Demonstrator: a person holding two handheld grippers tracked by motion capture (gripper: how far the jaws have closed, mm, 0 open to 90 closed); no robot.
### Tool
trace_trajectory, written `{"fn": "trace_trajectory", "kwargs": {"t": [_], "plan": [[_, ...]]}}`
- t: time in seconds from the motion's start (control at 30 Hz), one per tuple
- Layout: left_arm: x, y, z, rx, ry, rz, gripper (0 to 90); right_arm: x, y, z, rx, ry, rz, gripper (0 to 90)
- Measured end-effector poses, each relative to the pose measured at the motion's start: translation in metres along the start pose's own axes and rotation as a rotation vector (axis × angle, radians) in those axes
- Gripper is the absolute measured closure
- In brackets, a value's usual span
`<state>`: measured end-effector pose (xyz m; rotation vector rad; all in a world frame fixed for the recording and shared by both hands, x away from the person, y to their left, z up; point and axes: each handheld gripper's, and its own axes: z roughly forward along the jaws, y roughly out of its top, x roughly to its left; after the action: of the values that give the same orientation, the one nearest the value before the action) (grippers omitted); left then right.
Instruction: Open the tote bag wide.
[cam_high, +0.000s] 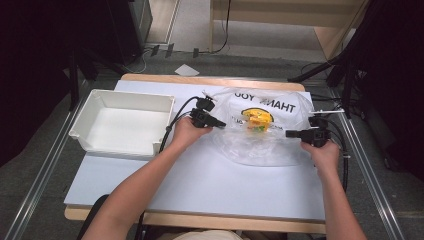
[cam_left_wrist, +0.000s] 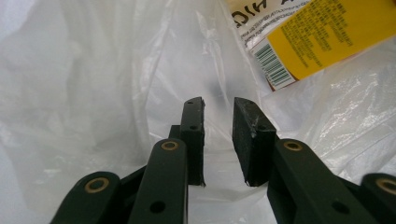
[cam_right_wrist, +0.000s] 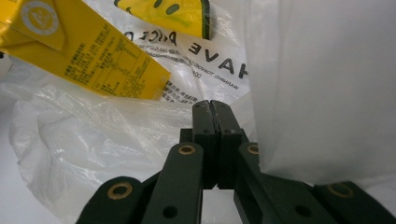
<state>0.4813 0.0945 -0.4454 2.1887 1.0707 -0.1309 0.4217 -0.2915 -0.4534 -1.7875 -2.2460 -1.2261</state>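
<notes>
A clear-white plastic bag (cam_high: 260, 147) printed with black letters lies on the table's far right part. A yellow packet (cam_high: 257, 120) shows through it. My left gripper (cam_high: 220, 124) is at the bag's left edge. In the left gripper view its jaws (cam_left_wrist: 218, 105) stand a little apart, with bag film (cam_left_wrist: 93, 93) just beyond them and the yellow packet (cam_left_wrist: 308, 37) at upper right. My right gripper (cam_high: 289, 133) is at the bag's right edge. Its jaws (cam_right_wrist: 211, 105) are pressed together, and a taut sheet of bag film (cam_right_wrist: 327, 93) rises beside them. The yellow packet (cam_right_wrist: 93, 56) lies at upper left.
An empty white bin (cam_high: 82, 125) stands on the table's left side. The pale blue tabletop (cam_high: 200, 180) stretches bare toward the near edge. Black stands and cables (cam_high: 345, 85) crowd the floor to the right of the table.
</notes>
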Motion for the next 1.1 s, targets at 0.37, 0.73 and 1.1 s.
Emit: {"fn": "trace_trajectory", "kwargs": {"t": [0.37,0.73,1.1], "plan": [[0.001,-0.006,0.005,0.001,0.028,0.018,76.8,0.000,-0.009,0.005,-0.033,-0.045,-0.035,90.0],[0.011,-0.009,0.005,-0.008,0.084,-0.013,75.1,-0.010,-0.018,0.007,-0.024,-0.082,-0.014,90.0],[0.017,-0.009,0.000,-0.018,0.131,-0.037,76.7,-0.021,-0.025,0.002,-0.016,-0.127,0.011,90.0]]}}
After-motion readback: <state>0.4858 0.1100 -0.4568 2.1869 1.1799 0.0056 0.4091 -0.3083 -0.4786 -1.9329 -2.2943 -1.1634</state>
